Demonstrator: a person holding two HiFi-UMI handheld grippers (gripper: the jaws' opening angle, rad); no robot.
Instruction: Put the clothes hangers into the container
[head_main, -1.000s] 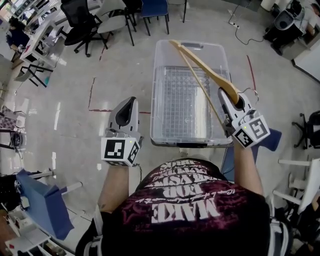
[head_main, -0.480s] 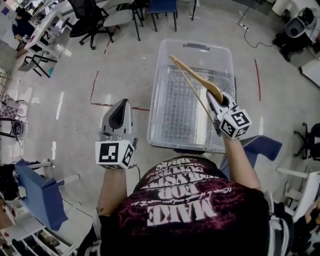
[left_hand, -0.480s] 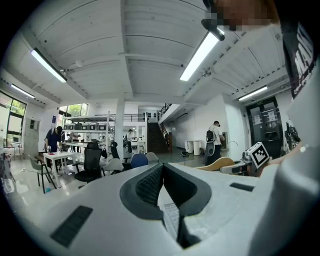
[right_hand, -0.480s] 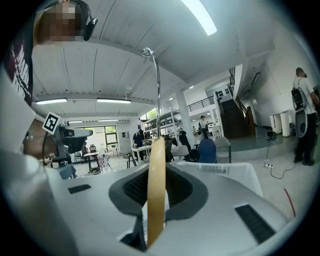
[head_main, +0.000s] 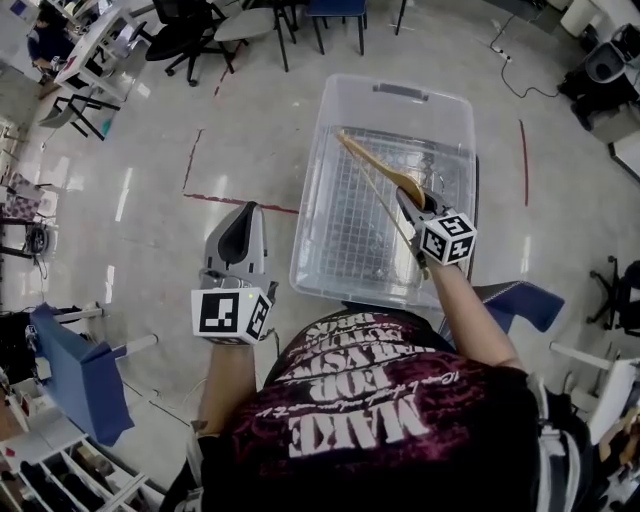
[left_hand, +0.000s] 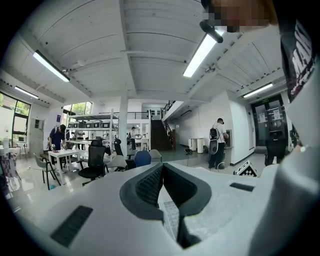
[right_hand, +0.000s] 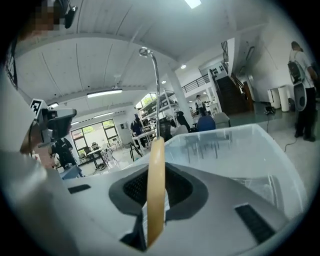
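Over the right half of the container (head_main: 398, 92), the right gripper (head_main: 405, 197) is clamped on the hanger (head_main: 378, 162). Its jaws are nearly together, with the wooden body pinched edge-on between the pads. The left gripper (head_main: 247, 212) hangs clear of the container on its left side, jaws drawn together with nothing between them.

Hazards, as I judge them:

1. Pivoting in the grip. I hold the hanger close to one end, so most of its length sticks out past the jaws. A jolt could make it swing around the pads and slip.
2. Snagging. The far tip reaches toward the container's back wall. If I lower it at this slant, the tip or the hook (right_hand: 152, 80) could catch the rim and tip the hanger outward.
3. Early release. I cannot tell whether the hanger is below the rim yet. Released too high, it could bounce off the bottom or land across the rim.
4. Shoving the container. It looks like light, clear plastic, and a knock from the gripper could shift it.

Hanger description:

- Pale, smooth, curved wood, narrow when seen edge-on.
- A thin rod (head_main: 388, 205) runs beneath the wooden arm.
- A bright metal hook rises from the middle.
- It runs from the gripper up and to the left in the head view.
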